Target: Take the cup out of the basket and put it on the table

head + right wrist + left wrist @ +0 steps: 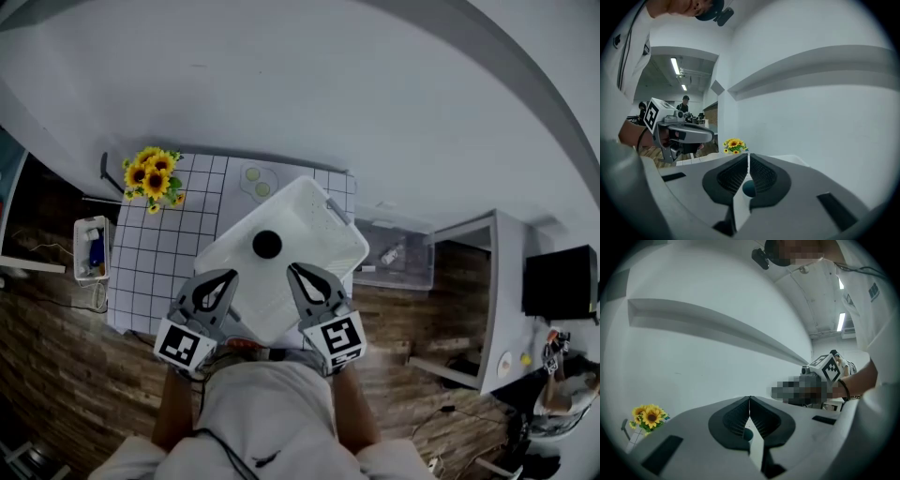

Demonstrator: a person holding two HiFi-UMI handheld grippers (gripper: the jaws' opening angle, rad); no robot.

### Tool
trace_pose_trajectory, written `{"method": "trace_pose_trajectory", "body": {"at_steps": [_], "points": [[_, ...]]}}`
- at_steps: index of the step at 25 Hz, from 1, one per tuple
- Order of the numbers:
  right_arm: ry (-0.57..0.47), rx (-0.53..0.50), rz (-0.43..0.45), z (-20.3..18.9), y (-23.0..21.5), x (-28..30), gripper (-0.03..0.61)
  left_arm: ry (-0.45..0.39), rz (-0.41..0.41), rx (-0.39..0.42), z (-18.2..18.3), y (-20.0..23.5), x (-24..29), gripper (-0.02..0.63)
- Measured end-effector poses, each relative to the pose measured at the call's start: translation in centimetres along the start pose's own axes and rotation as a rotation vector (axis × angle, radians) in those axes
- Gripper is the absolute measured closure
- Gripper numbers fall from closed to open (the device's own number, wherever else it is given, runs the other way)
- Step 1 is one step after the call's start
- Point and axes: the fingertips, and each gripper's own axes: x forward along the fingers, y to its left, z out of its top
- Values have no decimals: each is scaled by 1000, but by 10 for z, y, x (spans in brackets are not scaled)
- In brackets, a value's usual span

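Left hand-held gripper (229,275) closed and empty, right hand-held gripper (293,270) the same, dark cup (267,245) in white basket (323,211) ahead

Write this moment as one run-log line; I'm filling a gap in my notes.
stage: pre-grasp | left gripper: shut, empty | right gripper: shut, empty | cup: in basket, untouched | table: no cup

Left hand-held gripper (225,277) and right (295,272) closed
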Motion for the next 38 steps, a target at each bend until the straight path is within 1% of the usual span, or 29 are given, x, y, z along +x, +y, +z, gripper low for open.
{"method": "trace_pose_trajectory", "body": {"at_steps": [10, 12, 17, 21, 27, 33, 38], "points": [[129, -78, 150, -17, -20, 38, 561, 32, 45, -12, -3, 15, 23, 604], [163, -103, 180, -22, -22, 46, 544, 33, 52, -14, -3, 18, 27, 604], [249, -195, 279, -40, -18, 66, 423, 41, 69, -26, -7, 23, 34, 604], [347, -291, 362, -62, -14, 83, 326, 49, 83, -28, -9, 27, 37, 604], [485, -427, 473, -97, -10, 101, 204, 54, 106, -34, -14, 31, 39, 604], [567, -434, 597, -127, -4, 113, 152, 64, 126, -33, -17, 32, 40, 604], [633, -448, 668, -155, 2, 127, 141, 71, 142, -41, -21, 33, 36, 604]]}}
